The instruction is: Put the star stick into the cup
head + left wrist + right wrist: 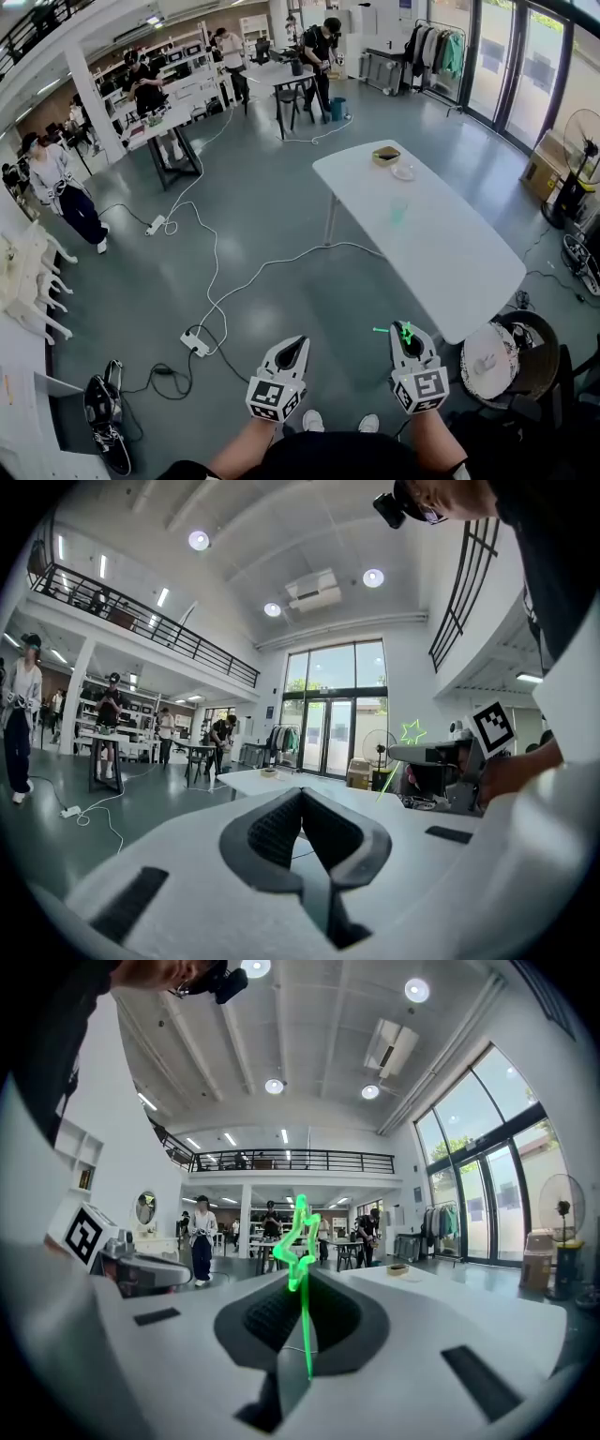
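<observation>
— Nearest the lens, what is being shown?

— Two white handheld grippers are being held low, side by side. The right gripper [407, 335] is being clamped on a thin glowing-green plastic star stick [300, 1241]. Its shaft is being pinched between the fingers, and the star outline is being carried just past the fingertips.

— And the left gripper [292, 347]?

— Its fingers are being pressed together, with nothing being held between them.

— Where is the cup being seen?

— A translucent pale-green cup [398, 214] is being shown standing on a long white table [469, 272], well ahead of the right fingertips and well apart from the stick. A small brown bowl [385, 155] and a white plate [404, 172] are being seen beyond it, even further from the fingers, near the table's far end.
</observation>
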A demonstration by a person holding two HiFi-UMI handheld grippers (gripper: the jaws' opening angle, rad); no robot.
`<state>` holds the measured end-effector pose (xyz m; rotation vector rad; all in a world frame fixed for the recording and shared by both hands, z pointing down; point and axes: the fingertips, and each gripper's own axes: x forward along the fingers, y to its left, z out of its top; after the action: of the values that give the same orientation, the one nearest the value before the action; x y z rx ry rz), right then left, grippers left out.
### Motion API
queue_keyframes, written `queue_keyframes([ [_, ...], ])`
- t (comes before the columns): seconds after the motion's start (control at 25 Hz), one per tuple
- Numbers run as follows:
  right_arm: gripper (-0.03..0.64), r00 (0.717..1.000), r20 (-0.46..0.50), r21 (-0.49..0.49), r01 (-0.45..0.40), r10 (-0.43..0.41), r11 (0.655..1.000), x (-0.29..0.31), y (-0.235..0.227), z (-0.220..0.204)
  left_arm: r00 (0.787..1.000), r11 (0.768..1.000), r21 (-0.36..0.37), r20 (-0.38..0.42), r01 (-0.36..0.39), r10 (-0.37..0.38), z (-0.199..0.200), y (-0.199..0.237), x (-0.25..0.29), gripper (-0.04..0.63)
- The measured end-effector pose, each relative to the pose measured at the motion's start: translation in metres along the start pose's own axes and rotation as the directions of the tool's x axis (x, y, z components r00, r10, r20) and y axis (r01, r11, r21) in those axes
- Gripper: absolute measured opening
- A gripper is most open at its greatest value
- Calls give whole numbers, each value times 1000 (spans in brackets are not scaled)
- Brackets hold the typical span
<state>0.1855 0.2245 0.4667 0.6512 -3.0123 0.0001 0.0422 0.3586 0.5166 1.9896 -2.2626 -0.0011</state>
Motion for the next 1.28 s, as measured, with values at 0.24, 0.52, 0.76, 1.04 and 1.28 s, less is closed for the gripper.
queue_keyframes([
  [0.24, 17, 998, 50, 28, 43, -44, 999, 11, 20, 12, 1000, 1000, 17, 10, 15, -15, 2, 27, -13, 6],
  [0.52, 17, 996, 65, 31, 62, -64, 998, 23, 33, 16, 1000, 1000, 18, 9, 24, -24, 2, 52, -17, 6],
  [0.76, 17, 994, 71, 44, 79, -82, 996, 52, 21, 15, 999, 999, 22, -9, 31, -31, 0, 70, 5, 6],
  [1.04, 17, 992, 58, 74, 106, -111, 992, 102, -18, 2, 998, 998, 32, -38, 51, -50, -2, 92, 64, 6],
  [1.28, 17, 989, 53, 80, 134, -138, 988, 138, -73, 3, 995, 995, 42, -53, 86, -84, 8, 96, 137, 6],
])
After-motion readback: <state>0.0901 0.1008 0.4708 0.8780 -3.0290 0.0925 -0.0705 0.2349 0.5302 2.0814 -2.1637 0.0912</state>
